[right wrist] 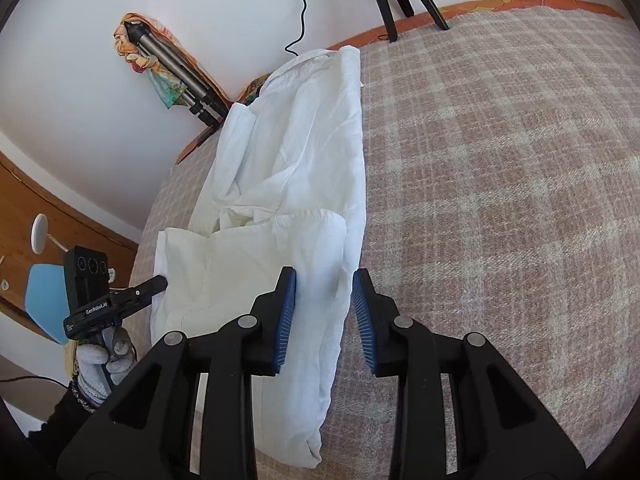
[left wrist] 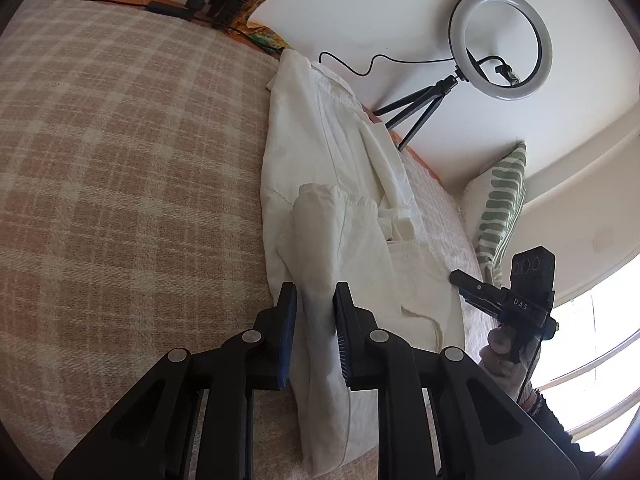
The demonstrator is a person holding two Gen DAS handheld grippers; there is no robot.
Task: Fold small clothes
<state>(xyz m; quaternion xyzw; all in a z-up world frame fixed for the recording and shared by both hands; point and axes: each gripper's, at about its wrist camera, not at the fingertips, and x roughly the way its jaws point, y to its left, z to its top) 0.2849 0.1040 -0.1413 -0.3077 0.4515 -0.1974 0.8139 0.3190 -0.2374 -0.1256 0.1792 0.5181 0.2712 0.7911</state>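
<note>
A white shirt [left wrist: 332, 152] lies lengthwise on a pink plaid blanket [left wrist: 120, 168], partly folded, with a sleeve laid over its body. My left gripper [left wrist: 314, 304] stands with its blue pads on both sides of a raised fold of the shirt's near edge, a small gap still showing. In the right wrist view the shirt [right wrist: 296, 168] runs away from me. My right gripper [right wrist: 324, 292] is open over the shirt's near right edge, with cloth between the pads but not pinched. Each gripper shows in the other's view: right one [left wrist: 516, 300], left one [right wrist: 104, 304].
A ring light on a tripod [left wrist: 500, 44] stands by the wall past the shirt. A green striped pillow [left wrist: 500, 208] lies at the bed's far side. A folded tripod [right wrist: 176, 68] with colourful cloth leans on the wall. The blanket [right wrist: 500, 184] spreads wide to the right.
</note>
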